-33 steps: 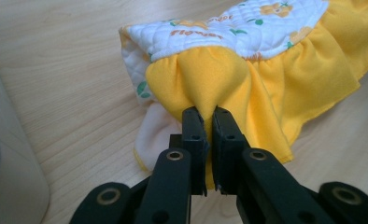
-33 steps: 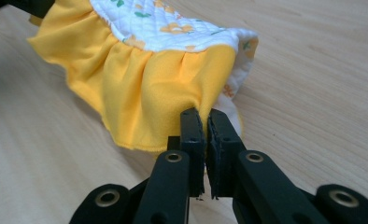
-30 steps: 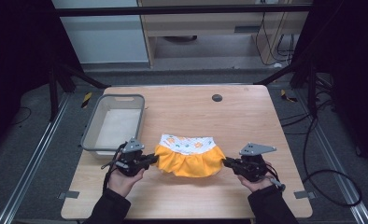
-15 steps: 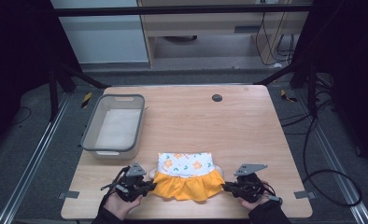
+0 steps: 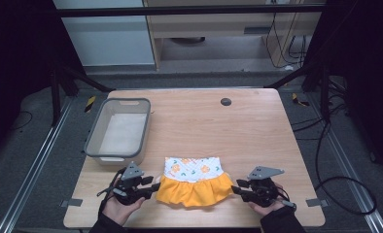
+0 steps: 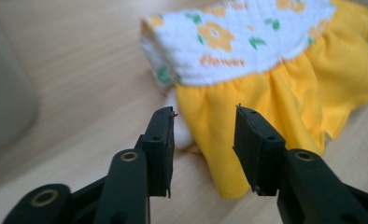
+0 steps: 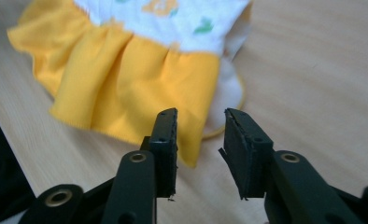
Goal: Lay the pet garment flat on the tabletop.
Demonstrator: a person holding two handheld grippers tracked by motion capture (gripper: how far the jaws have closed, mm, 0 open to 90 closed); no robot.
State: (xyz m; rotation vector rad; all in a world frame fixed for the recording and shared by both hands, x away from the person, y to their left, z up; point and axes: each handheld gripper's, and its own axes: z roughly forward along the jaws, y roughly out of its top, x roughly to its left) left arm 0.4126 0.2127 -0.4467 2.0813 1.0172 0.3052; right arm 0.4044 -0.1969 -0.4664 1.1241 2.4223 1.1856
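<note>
Letting go of the small yellow dress, now flat near the table edge at six o'clock, the left gripper and right gripper have just been opening, jaws parted and empty, so backing away probably comes next.

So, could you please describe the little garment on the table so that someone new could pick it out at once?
On the wooden table, look along the near edge, between the left gripper and the right gripper. There a small skirt lies flat, near the grey tub. Its white flowered waistband and bright yellow ruffle set it apart.
</note>
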